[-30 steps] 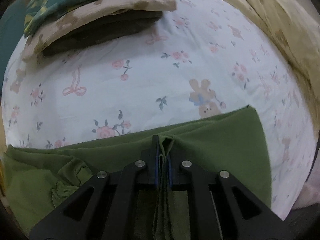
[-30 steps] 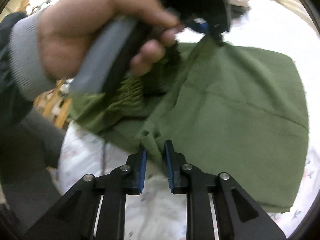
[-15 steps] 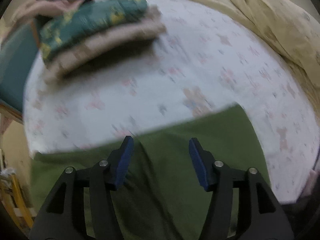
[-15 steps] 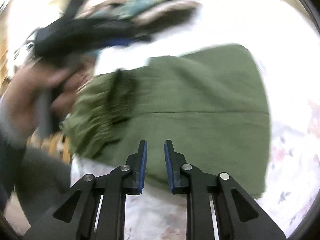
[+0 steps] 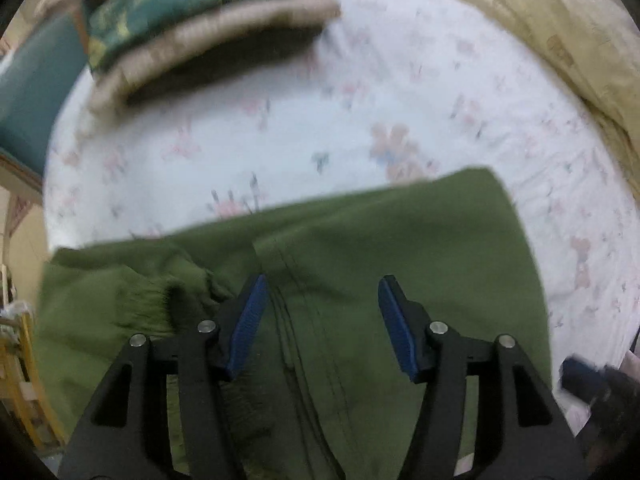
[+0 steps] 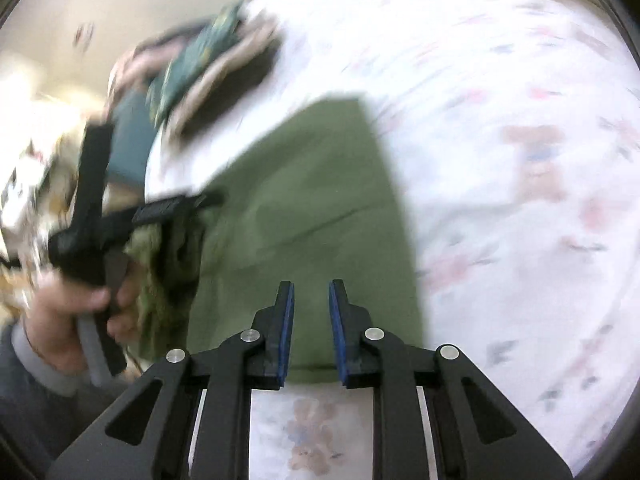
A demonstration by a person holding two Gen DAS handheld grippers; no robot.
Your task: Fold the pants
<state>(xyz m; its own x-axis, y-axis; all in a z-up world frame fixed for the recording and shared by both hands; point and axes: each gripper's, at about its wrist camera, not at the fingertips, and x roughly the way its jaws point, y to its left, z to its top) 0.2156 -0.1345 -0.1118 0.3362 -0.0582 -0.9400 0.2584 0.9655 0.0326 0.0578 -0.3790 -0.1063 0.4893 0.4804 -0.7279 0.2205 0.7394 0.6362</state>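
On the floral sheet (image 5: 360, 92), seen from the left wrist, the green pants (image 5: 400, 272) lie folded flat, filling the lower half of the view. The left gripper (image 5: 320, 300) hangs over them with its blue pads (image 5: 248, 320) spread wide, gripping nothing; a dark seam of the pants runs between the fingers. The gathered waistband (image 5: 152, 300) bunches up to the left of the gripper. Beyond the pants, a stack of folded clothes (image 5: 208, 12) sits at the far left of the sheet, and a yellow blanket (image 5: 560, 32) is heaped along the right. The view is blurred. From the right wrist, the pants (image 6: 320, 200) stretch away from the camera as a long green rectangle on the sheet (image 6: 520, 160). The right gripper (image 6: 311, 308) hovers over their near edge, its pads a narrow gap apart with no cloth between them. To the left, the person's hand (image 6: 76, 308) grips the handle of the left gripper (image 6: 176, 206), which reaches over the crumpled waistband (image 6: 168, 252). The clothes stack (image 6: 212, 68) lies farther back. This view too is heavily blurred.
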